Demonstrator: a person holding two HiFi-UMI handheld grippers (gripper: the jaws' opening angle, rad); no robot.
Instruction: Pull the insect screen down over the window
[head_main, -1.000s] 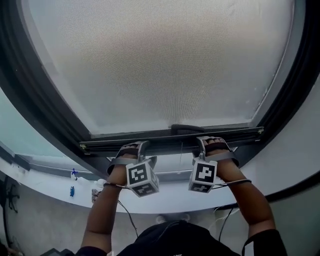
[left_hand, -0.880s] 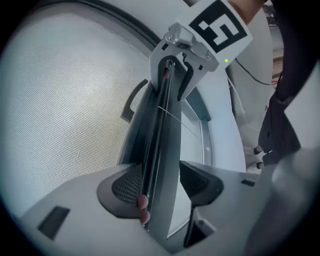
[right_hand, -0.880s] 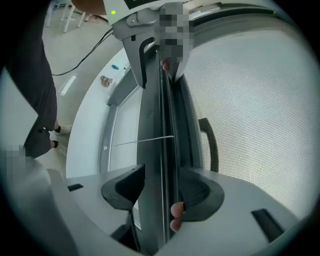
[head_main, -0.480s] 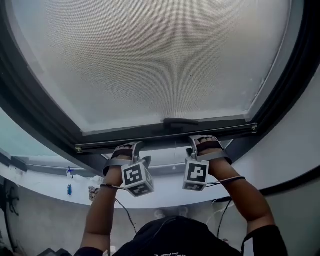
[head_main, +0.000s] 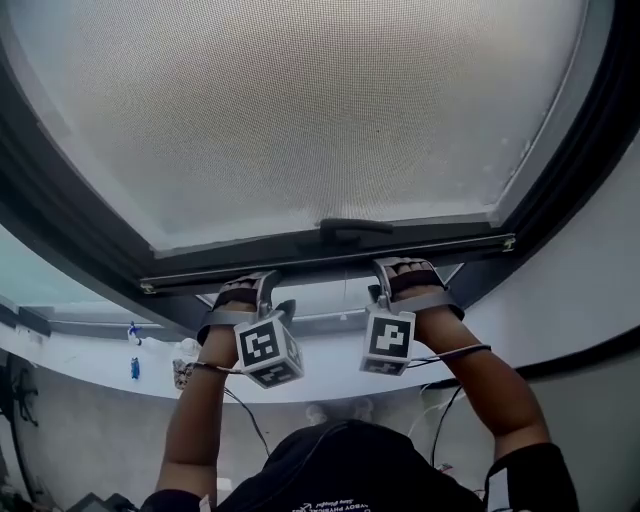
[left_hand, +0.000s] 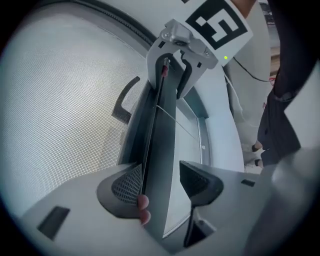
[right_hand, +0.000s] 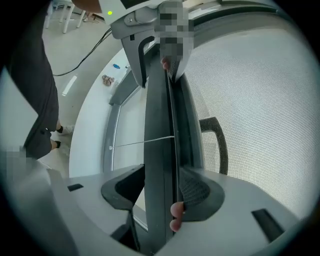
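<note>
Item: left gripper (left_hand: 155, 167), right gripper (right_hand: 162, 172). Jaws of each closed across the screen's bottom bar (head_main: 320, 262), one either side of the handle (head_main: 350, 228). We note the bar's long axis runs left to right, crosswise to both jaws, with both hands equally near. The screen (head_main: 300, 110) covers the window above. A strip of glass (head_main: 330, 297) (narrow, we judge) shows between bar and sill (head_main: 100, 360), crossed by a thin cord (left_hand: 170, 117).

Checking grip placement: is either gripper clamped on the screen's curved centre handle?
No, the left gripper and right gripper both clamp the bottom bar, and the handle sits free between them.
</note>
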